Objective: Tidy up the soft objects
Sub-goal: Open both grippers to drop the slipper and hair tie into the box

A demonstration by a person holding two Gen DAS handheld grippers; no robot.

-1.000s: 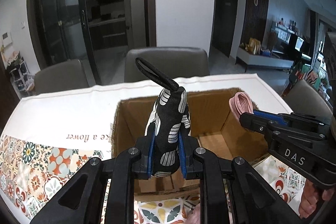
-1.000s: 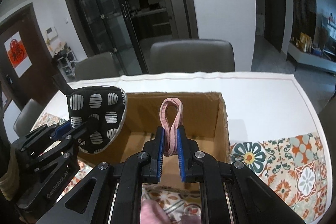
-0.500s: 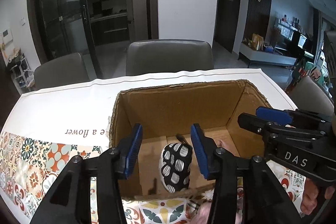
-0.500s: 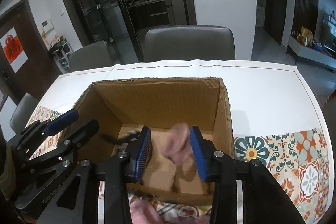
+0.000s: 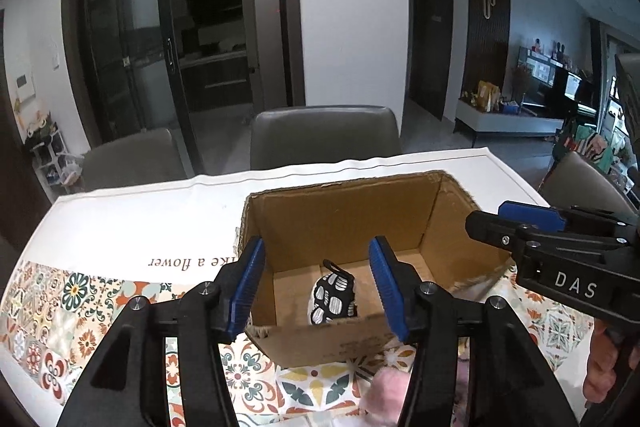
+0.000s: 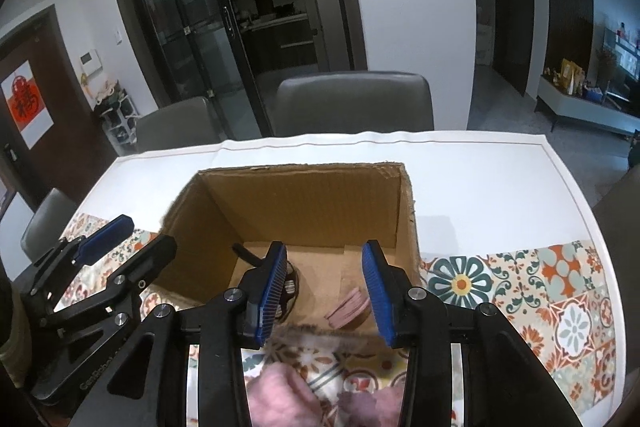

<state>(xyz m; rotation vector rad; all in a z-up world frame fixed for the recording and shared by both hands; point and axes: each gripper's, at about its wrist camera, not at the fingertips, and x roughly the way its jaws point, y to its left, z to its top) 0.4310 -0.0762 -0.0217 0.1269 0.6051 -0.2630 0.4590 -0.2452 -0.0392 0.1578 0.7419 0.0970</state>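
— Tiled tablecloth (image 5: 72,307), cardboard box (image 5: 348,211). Grippers?
— Left gripper (image 5: 316,287), right gripper (image 6: 326,291): fingers spread apart, holding nothing.
— Soft things?
— Black-and-white mitt (image 5: 332,301) and pink band (image 6: 348,307) lie in box, beyond the fingertips.

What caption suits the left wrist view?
Open left gripper above cardboard box holding a black-and-white mitt.

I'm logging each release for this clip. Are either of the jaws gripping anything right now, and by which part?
Nothing is held. The left gripper and right gripper are both open; the black patterned mitt and pink band lie inside the cardboard box.
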